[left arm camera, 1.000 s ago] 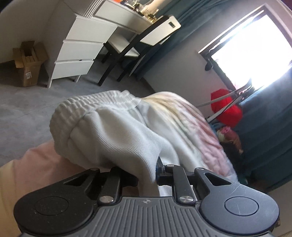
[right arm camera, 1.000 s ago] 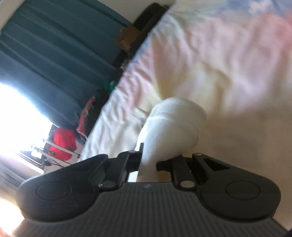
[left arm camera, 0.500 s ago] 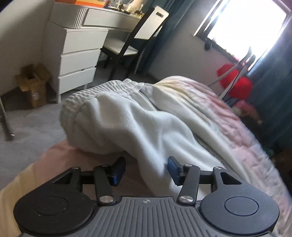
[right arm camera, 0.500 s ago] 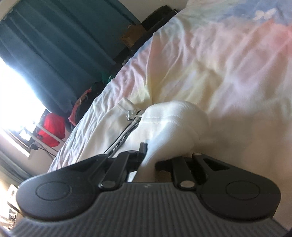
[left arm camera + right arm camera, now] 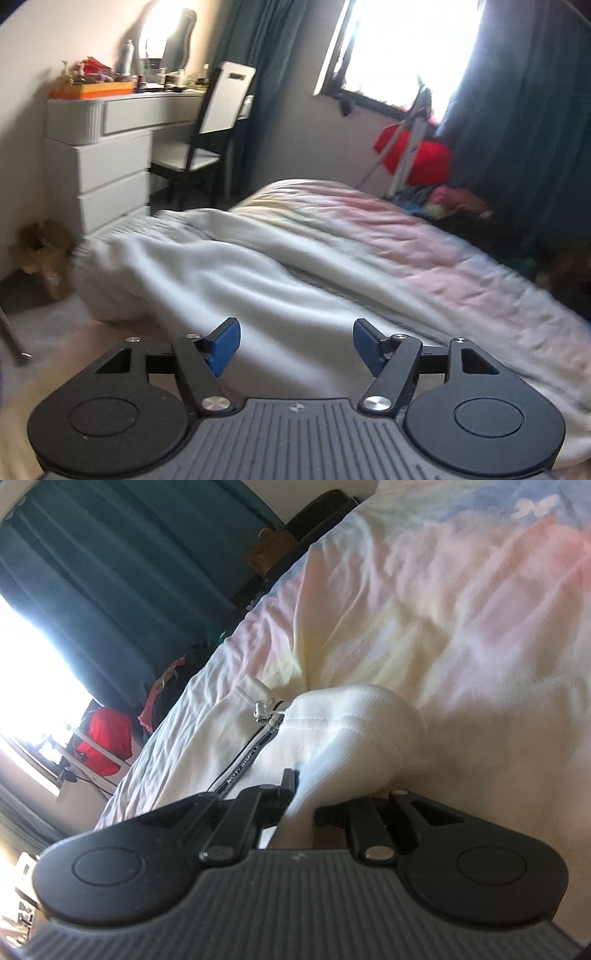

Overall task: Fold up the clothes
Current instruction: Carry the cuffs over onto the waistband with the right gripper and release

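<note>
A white knit garment (image 5: pixel 207 273) lies on the pastel bedspread (image 5: pixel 424 251), its ribbed band toward the bed's left edge. My left gripper (image 5: pixel 293 345) is open and empty, just above and behind the cloth, with its blue pads (image 5: pixel 223 341) apart. In the right wrist view the same white garment (image 5: pixel 351 731) shows a ribbed cuff and a zipper with a metal pull (image 5: pixel 260 710). My right gripper (image 5: pixel 301 794) is shut on a fold of this garment and holds it low over the bedspread (image 5: pixel 461 602).
A white dresser (image 5: pixel 110 162) and a black-and-white chair (image 5: pixel 210 136) stand left of the bed. A cardboard box (image 5: pixel 40 254) sits on the grey carpet. A drying rack with red cloth (image 5: pixel 417 151) and a clothes pile stand by the window and teal curtains (image 5: pixel 524 122).
My left gripper has let go of the white garment, opened wide and pulled back. The cloth now lies flat on the bed. My right gripper has kept its hold and lowered slightly.
</note>
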The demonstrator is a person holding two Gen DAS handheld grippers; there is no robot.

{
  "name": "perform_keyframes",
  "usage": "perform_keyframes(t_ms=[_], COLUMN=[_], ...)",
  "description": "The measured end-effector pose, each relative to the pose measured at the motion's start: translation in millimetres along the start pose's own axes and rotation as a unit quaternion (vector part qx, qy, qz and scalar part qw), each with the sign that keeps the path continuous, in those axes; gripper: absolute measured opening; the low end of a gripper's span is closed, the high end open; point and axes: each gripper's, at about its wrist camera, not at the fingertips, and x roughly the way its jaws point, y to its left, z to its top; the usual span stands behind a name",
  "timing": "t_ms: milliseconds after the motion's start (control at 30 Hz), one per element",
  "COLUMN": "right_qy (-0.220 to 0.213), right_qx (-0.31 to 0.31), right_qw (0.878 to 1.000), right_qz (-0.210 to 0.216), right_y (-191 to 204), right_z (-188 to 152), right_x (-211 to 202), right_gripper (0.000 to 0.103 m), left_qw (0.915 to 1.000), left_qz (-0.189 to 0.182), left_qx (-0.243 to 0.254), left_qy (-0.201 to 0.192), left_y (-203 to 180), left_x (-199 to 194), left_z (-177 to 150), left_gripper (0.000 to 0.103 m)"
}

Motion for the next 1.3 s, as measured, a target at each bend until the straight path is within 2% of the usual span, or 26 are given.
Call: perform_keyframes(t_ms=[67,167,267,333,467,567,700,867,967,1067,1200,1300], right_qy=[0.0,-0.001,-0.002,-0.002,-0.018,-0.041,-0.077,-0.13,-0.158,-0.172,-0.156,-0.112], right_qx=[0.0,-0.005,-0.011,-0.017,-0.082,-0.146,-0.202,-0.306,-0.366,-0.407,-0.473,-0.503], right_qw=[1.0,1.0,1.0,1.0,0.996,0.987,0.974,0.943,0.917,0.894,0.856,0.838], right_qz=[0.0,-0.002,-0.006,-0.009,-0.039,-0.058,-0.066,-0.03,0.012,0.071,0.139,0.177], right_y=[0.0,0.1,0.7,2.5,24.5,47.8,78.6,140.9,183.0,223.5,265.2,279.9], right_z=[0.2,0.2,-0.1,0.0,-3.6,-6.4,-10.5,-29.9,-50.7,-75.7,-129.0,-177.0], right_x=[0.4,0.2,-0.2,-0.7,-3.1,-9.3,-24.0,-54.4,-76.8,-102.7,-127.7,-132.6], right_gripper=[0.011,0.011,0.011,0.011,0.011,0.011,0.011,0.011,0.011,0.011,0.011,0.011], left_qw=[0.9995,0.997,0.9927,0.9898,0.9819,0.9766,0.975,0.9788,0.9815,0.984,0.9868,0.9914], left_qz=[-0.029,-0.047,-0.059,-0.042,-0.016,-0.009,-0.006,-0.013,-0.019,-0.026,-0.034,-0.034], left_qx=[0.01,0.06,0.105,0.135,0.179,0.205,0.213,0.197,0.185,0.173,0.157,0.126], left_qy=[-0.003,-0.008,0.01,0.02,0.058,0.064,0.064,0.052,0.043,0.034,0.022,0.015], left_y=[-22.5,-59.9,-84.8,-95.3,-104.4,-108.5,-109.6,-105.3,-102.3,-99.3,-95.4,-84.2], left_x=[7.5,26.0,51.3,68.6,97.6,102.4,104.4,94.7,86.5,78.3,67.4,61.5], left_z=[-7.4,-25.2,-47.6,-61.3,-84.3,-90.8,-91.2,-80.4,-72.5,-64.6,-54.0,-44.8], left_gripper=[0.073,0.073,0.073,0.073,0.075,0.078,0.08,0.08,0.08,0.08,0.08,0.08])
